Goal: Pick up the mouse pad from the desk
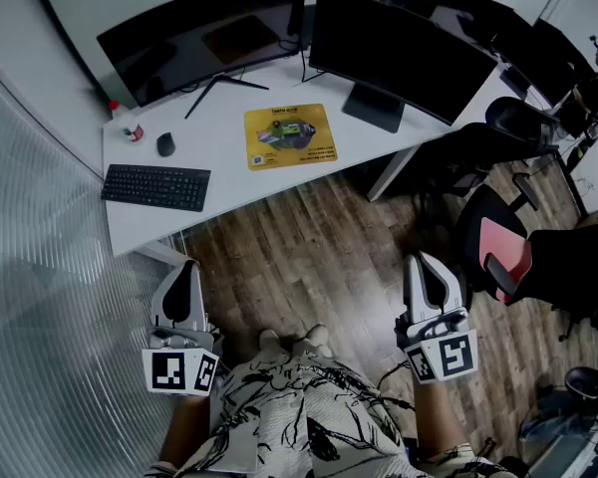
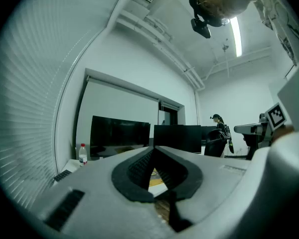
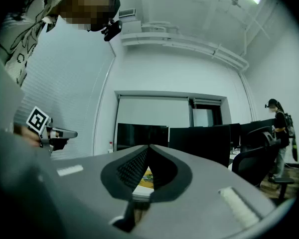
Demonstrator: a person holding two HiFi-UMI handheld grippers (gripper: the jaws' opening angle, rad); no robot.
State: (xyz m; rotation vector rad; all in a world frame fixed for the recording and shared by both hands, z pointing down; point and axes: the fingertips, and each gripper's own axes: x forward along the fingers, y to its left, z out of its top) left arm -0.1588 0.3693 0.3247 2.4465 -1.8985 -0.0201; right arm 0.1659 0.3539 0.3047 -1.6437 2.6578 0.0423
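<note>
The yellow mouse pad (image 1: 290, 136) lies flat on the white desk (image 1: 224, 118), in front of the two monitors. Both grippers hang level over the wooden floor, well short of the desk's front edge. My left gripper (image 1: 187, 266) is shut with nothing in it, and so is my right gripper (image 1: 419, 259). In the left gripper view the shut left gripper (image 2: 152, 149) frames a sliver of the mouse pad (image 2: 155, 176) through the hollow behind its tips. The right gripper view shows the same: the shut right gripper (image 3: 149, 146) with the mouse pad (image 3: 147, 177) far beyond it.
A black keyboard (image 1: 155, 186), a black mouse (image 1: 165, 144) and a small bottle (image 1: 131, 128) sit on the desk's left part. Two monitors (image 1: 204, 33) (image 1: 399, 53) stand at the back. Office chairs (image 1: 498, 252) crowd the right. A ribbed glass wall (image 1: 40, 297) runs along the left. Another person (image 3: 279, 131) stands far off.
</note>
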